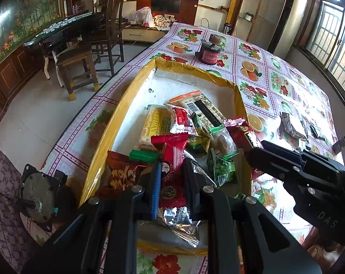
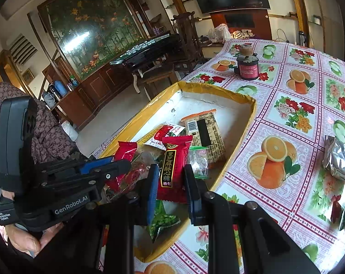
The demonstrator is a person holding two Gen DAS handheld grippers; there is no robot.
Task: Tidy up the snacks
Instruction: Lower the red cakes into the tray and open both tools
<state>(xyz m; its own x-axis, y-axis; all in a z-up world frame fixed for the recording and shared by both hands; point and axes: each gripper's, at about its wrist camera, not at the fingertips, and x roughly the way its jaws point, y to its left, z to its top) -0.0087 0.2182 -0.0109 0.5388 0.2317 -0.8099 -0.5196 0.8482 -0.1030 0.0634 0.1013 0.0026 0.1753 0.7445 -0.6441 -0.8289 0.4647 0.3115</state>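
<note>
**Both grippers over the snack box, each closed on a red packet**

The box (image 1: 124, 114), yellow-taped rim, white inside, sits on the table (image 1: 275, 73) near its edge. Snacks are piled at its near end: a yellow bar (image 1: 153, 125), a tan barcode packet (image 1: 204, 108), a small white-and-red sachet (image 1: 180, 119), green packets (image 1: 220, 171), an orange-brown packet (image 1: 122, 171) and a crumpled foil wrapper (image 1: 181, 223).

The left gripper (image 1: 171, 182) points down into the pile. Its jaws are closed on a red pleated packet (image 1: 172, 155), which runs up between the blue pad and the black finger.

The right gripper (image 2: 170, 182) is just beside it, also over the box. Its jaws are pinched on a red packet with black label (image 2: 172, 166), held upright above the pile; a green packet (image 2: 163, 221) lies below it. From the left wrist view the right gripper's tips sit at the box's right wall, and the grip itself is hard to see there.

A hand (image 2: 26, 242) grips the left gripper's handle; a patterned sleeve (image 2: 46, 132) is behind it.

Outside the box, on the flowered cloth: silver foil packets (image 2: 339, 159) well to the right, and a dark red jar (image 2: 247, 68) beyond the far end. A small metal motor (image 1: 42, 196) sits by the box's near left corner.
</note>
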